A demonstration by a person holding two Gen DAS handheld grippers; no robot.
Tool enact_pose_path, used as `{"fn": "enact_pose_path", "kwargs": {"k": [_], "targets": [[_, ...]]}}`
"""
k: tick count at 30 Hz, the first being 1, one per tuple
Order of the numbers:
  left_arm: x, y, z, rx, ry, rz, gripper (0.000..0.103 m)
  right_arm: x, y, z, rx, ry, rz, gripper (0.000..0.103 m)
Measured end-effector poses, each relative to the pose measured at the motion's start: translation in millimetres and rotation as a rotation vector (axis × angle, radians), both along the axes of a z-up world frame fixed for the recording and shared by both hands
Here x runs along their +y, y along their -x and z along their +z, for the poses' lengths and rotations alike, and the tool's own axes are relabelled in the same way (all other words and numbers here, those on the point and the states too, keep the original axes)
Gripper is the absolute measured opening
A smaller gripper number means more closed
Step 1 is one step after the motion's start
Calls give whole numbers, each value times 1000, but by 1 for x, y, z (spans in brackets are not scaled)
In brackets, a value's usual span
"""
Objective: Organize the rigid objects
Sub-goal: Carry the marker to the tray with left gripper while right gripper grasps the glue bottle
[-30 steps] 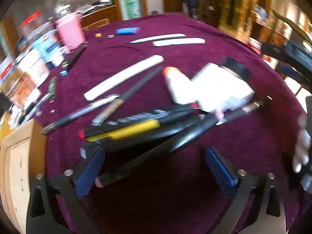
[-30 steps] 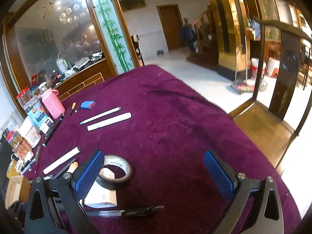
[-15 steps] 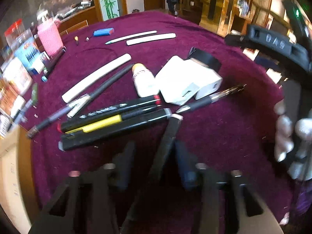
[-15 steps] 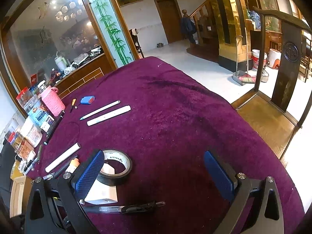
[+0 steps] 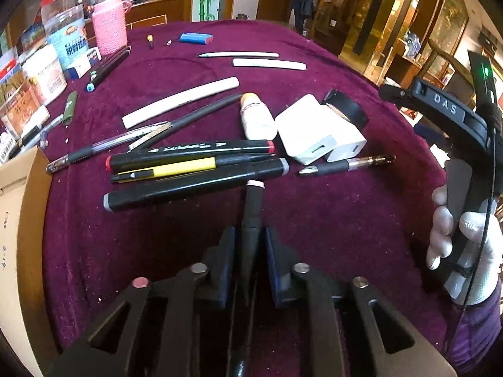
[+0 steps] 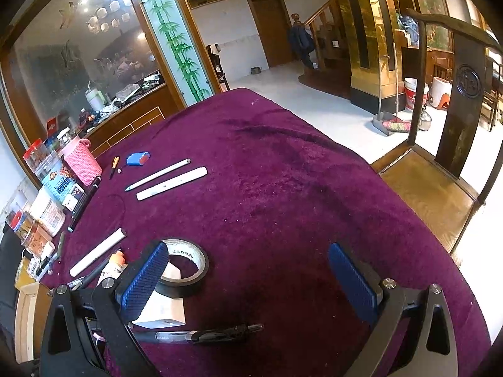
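Note:
My left gripper (image 5: 248,238) is shut on a black marker with a pink end (image 5: 253,207), which points away toward a row of black markers (image 5: 195,176) on the purple cloth. Beyond lie a white charger block (image 5: 317,132), a small white bottle (image 5: 256,116), a roll of black tape (image 5: 345,108) and a clear pen (image 5: 345,165). My right gripper (image 6: 248,279) is open and empty, hovering above the cloth; the tape roll (image 6: 185,267), the charger (image 6: 160,311) and the clear pen (image 6: 204,334) lie by its left finger.
White sticks (image 5: 182,102) and a blue lighter (image 5: 196,37) lie farther back. A pink cup (image 5: 110,28) and jars (image 5: 63,37) stand at the left edge. A cardboard box (image 5: 19,220) is at the near left. A wooden chair (image 6: 440,157) stands to the right.
My left gripper closed on the pink-ended black marker and turned it from slanting across the jaws to pointing straight ahead. The right gripper stayed open and barely shifted.

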State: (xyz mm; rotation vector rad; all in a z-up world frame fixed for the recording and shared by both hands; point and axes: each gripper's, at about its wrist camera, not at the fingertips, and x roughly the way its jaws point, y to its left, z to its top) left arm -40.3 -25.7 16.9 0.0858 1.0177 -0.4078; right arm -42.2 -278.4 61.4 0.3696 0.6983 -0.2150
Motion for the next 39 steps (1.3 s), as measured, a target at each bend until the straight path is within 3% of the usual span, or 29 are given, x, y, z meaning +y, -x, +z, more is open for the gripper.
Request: {"fn": "enact_pose_path", "kwargs": {"k": [1,3,5,7,9,11,16,26,30,39], "targets": [[-3,2,0,-6,-8,-13,39,0,0,0,0,1,-2,102],[-19,10,-3,-42,-67,-65,53,0,0,-1,5,2,-3,102],[-31,20,-4,-123,-165,-75,60,0,-1,-2,10,4,-5,102],[-31,22,-4,-132,-175,-66,60,-1,-1,-3,13,5,-6,102],[-21,20,-3,-99,-136,-39,53,-1,-2,-4,22,10,-5,102],[-11,20,-2,-70,-95,-14,17,-1,-4,-5,30,13,-3,102],[11,32,3,-42,-9,19,16,0,-6,-8,41,19,1,102],[75,73,57,-157,163,86,16,-2,6,4,-2,-51,42,102],[98,82,64,-165,221,107,16,36,9,18,8,-6,203,102],[141,91,62,-176,271,180,16,149,1,28,52,97,547,102]]}}
